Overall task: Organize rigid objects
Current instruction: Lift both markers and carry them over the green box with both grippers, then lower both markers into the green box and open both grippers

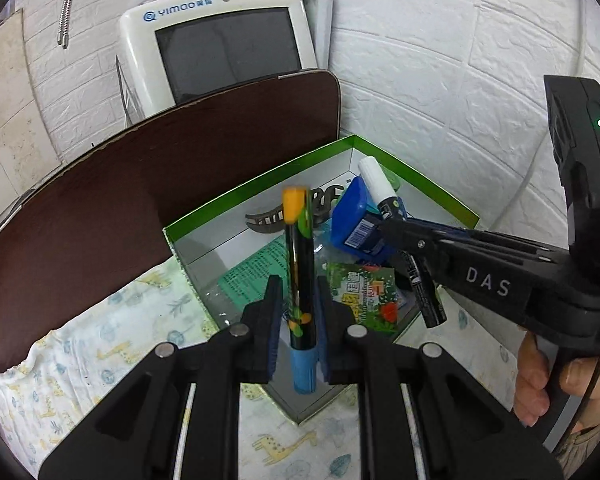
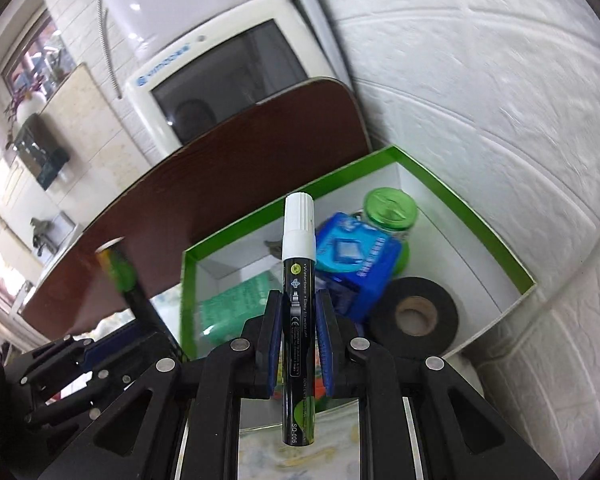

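My left gripper [image 1: 298, 304] is shut on a black marker with an orange cap [image 1: 299, 264] and holds it over the green-rimmed box [image 1: 260, 186]. My right gripper [image 2: 298, 320] is shut on a black marker with a white cap [image 2: 298, 280], also above the box [image 2: 480, 216]. In the left wrist view the right gripper [image 1: 396, 224] comes in from the right with its marker [image 1: 380, 186] over the box's far side. Inside the box lie a blue box [image 2: 360, 264], a green-lidded jar [image 2: 390, 208], a roll of black tape [image 2: 414, 316], a hair claw [image 1: 268, 220] and green packets [image 1: 362, 292].
The box rests on a giraffe-print cloth [image 1: 100, 344]. A brown board [image 1: 160, 152] stands behind it, with a white monitor-like appliance [image 1: 220, 48] beyond. A white brick-pattern wall [image 1: 440, 60] closes the right side. A metal hose [image 1: 70, 4] hangs at the upper left.
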The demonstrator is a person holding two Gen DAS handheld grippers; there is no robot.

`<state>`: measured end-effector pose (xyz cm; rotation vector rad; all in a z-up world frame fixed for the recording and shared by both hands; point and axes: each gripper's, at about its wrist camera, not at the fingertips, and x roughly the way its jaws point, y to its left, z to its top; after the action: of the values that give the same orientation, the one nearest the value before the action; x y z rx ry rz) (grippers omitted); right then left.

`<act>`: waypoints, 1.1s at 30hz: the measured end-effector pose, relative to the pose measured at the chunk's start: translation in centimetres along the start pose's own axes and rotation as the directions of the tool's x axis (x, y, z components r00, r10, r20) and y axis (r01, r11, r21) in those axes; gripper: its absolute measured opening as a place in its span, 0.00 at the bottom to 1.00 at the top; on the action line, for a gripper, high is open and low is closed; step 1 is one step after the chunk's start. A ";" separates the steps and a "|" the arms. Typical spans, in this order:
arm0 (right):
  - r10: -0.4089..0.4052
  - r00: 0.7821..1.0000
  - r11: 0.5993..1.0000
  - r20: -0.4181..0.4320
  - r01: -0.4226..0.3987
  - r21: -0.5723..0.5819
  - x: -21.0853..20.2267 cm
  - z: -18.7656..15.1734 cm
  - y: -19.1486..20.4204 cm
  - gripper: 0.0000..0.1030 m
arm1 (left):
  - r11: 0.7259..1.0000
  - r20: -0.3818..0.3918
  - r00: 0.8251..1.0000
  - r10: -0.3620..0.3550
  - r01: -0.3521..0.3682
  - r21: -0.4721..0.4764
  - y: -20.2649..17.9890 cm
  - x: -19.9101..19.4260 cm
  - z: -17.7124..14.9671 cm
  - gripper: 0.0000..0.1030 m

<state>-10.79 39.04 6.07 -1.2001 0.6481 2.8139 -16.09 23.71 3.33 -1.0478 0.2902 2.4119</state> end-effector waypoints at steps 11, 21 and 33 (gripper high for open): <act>0.066 0.998 0.998 -0.002 -0.065 0.016 1.7 0.9 0.1 0.17 | 0.999 -0.017 0.999 0.033 -0.033 -0.006 -0.1 0.5 0.3 0.14; 0.032 0.999 0.999 0.005 -0.032 0.000 1.5 0.6 0.5 0.18 | 0.997 -0.001 0.997 0.083 -0.083 -0.003 -0.1 -0.1 -0.3 0.17; -0.064 0.994 0.994 0.084 0.071 -0.087 -4.2 -2.7 1.2 0.59 | 0.997 0.053 0.996 0.076 -0.074 -0.040 -0.5 -2.3 -1.8 0.66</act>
<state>-6.17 37.51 7.80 -1.0917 0.4718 2.8457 -13.38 22.65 3.75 -1.0027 0.2706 2.5171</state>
